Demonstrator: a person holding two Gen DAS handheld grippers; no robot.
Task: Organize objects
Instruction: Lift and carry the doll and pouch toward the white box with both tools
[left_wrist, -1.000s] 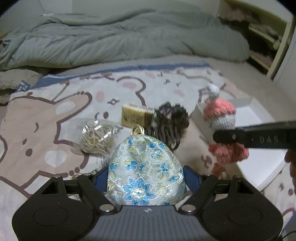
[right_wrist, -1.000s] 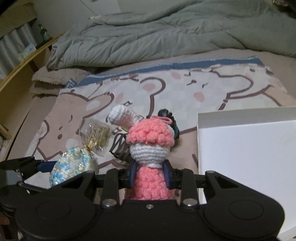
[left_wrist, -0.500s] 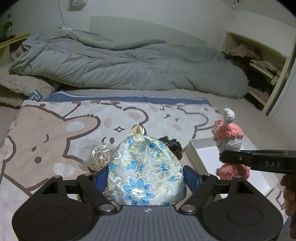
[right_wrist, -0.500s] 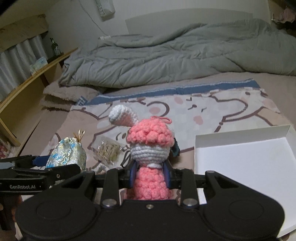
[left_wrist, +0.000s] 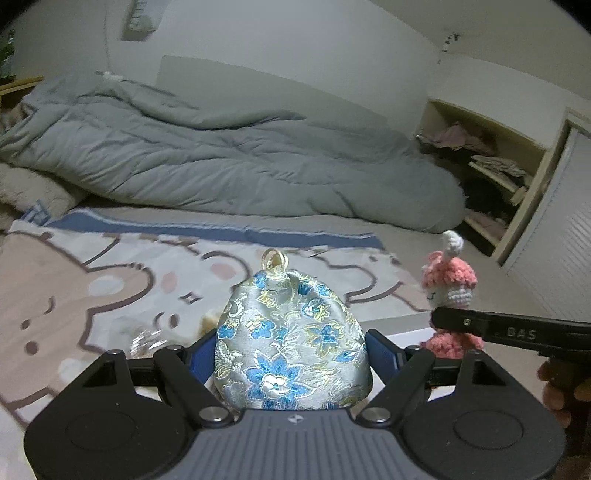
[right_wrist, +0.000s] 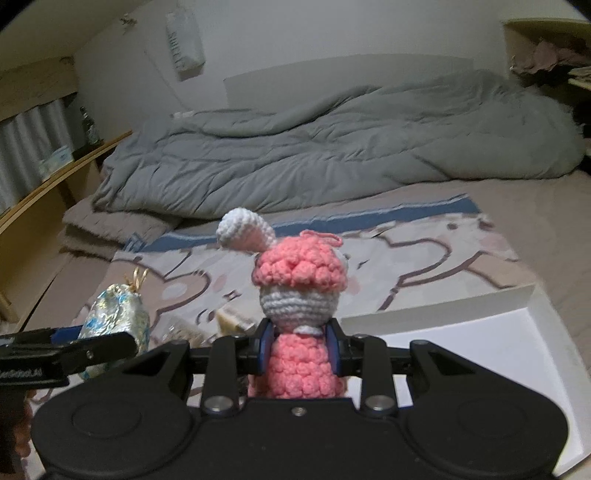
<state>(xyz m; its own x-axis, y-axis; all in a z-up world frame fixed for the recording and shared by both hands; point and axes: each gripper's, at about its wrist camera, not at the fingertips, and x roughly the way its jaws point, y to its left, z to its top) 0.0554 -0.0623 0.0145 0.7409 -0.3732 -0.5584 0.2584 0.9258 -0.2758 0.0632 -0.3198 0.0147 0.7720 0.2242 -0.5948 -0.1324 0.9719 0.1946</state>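
Pouch (left_wrist: 291, 339) and doll (right_wrist: 299, 321), each claw-held

Silver pouch (left_wrist: 291, 339) with blue-gold flowers; pink-and-white crochet doll (right_wrist: 301, 314); grey duvet (right_wrist: 332, 147).

Each camera is sitting just behind its own gripper's fingers, looking forward and slightly down across the cartoon-print blanket (left_wrist: 110, 288) toward the grey duvet (left_wrist: 221, 166) along the bed's far edge. The left view is catching the crochet doll (left_wrist: 448, 280) at its right side, while the right view is showing the brocade pouch (right_wrist: 114, 317) at its left; both are sharing the blanket, the duvet and the white box (right_wrist: 480, 332).
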